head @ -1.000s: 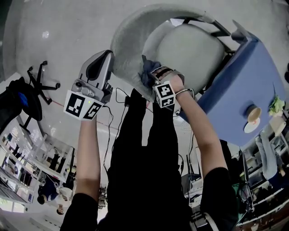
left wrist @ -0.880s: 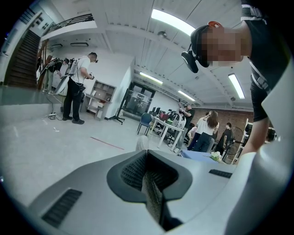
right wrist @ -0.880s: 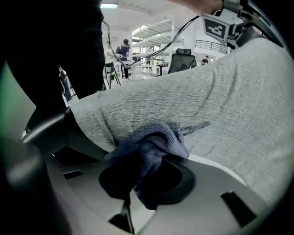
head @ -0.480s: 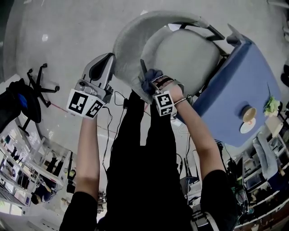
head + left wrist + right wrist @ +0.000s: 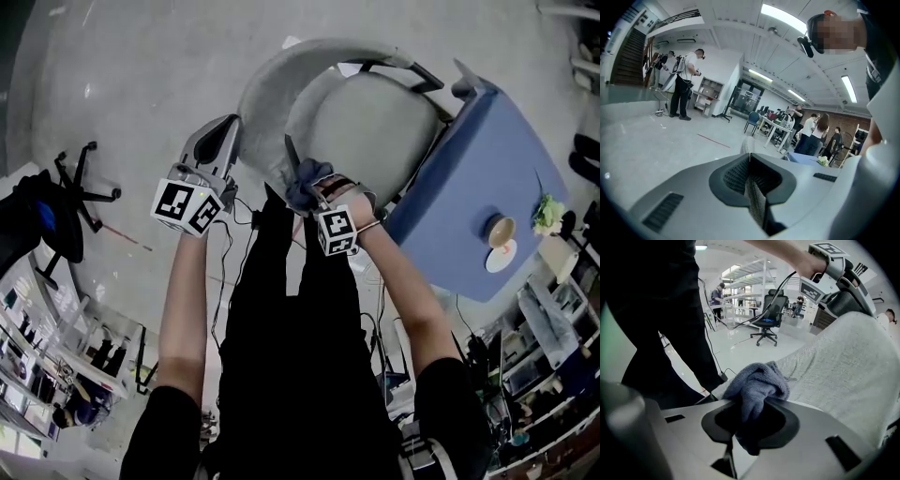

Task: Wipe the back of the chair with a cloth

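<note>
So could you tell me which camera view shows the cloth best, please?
The right gripper view: the blue cloth fills the centre, bunched in the right claw against the chair back. The head view shows only a small dark bundle at the chair back's edge; the left gripper view misses it entirely.

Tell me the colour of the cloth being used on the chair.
Dusky blue. The cloth shows best in the right gripper view.

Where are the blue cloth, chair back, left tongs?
Blue fleecy cloth (image 5: pixel 757 383), right gripper view, bunched top.
Grey fabric chair back (image 5: pixel 267 89), head view, curved upper rim.
Left tongs (image 5: pixel 750 159), left gripper view, between tips.
</note>
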Demonstrator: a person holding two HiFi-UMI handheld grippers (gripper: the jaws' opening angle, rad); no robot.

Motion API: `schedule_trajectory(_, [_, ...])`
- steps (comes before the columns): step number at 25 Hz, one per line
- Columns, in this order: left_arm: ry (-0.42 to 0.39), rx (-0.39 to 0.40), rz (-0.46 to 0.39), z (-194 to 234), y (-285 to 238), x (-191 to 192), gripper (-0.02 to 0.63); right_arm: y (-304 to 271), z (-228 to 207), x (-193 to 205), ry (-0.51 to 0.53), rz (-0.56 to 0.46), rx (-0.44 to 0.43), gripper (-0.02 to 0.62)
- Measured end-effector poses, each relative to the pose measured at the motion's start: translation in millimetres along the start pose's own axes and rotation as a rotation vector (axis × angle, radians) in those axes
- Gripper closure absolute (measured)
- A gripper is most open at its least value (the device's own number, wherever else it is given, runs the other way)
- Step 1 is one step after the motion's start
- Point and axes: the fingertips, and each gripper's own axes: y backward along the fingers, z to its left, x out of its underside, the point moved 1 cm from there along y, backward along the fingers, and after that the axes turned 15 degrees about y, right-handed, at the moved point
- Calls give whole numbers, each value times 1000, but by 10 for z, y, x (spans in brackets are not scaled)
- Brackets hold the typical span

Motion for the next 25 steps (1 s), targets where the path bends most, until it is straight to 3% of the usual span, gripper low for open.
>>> schedule_trajectory(5, [-61, -4, 36, -30, -40, -19, 581, 214, -3, -217, -20, -33, 17, 488])
schedule_trajectory(9, [-105, 30, 120, -123, -3, 48, 581, 318, 19, -324, -93, -52, 39, 486])
schedule_trajectory(12, [-182, 68, 180, -291, 48, 59, 581, 508, -90, -305, -228, -86, 102, 485])
schedule_trajectory(17, [-240, 81, 185, -627, 379, -67, 581, 1083, -376, -212, -621, -211, 269, 485])
schedule_trajectory(20, [-295, 103, 177, -903, 559, -173, 581, 1433, -491, -28, -796, -237, 392, 485])
schedule_trajectory(23, [-356, 123, 181, -1111, 788, -323, 581, 1848, -677, -40, -912, -289, 509, 485])
schedule_trajectory(25, [-382, 141, 178, -1214, 951, -434, 581, 2075, -794, -142, -932, -313, 571, 485])
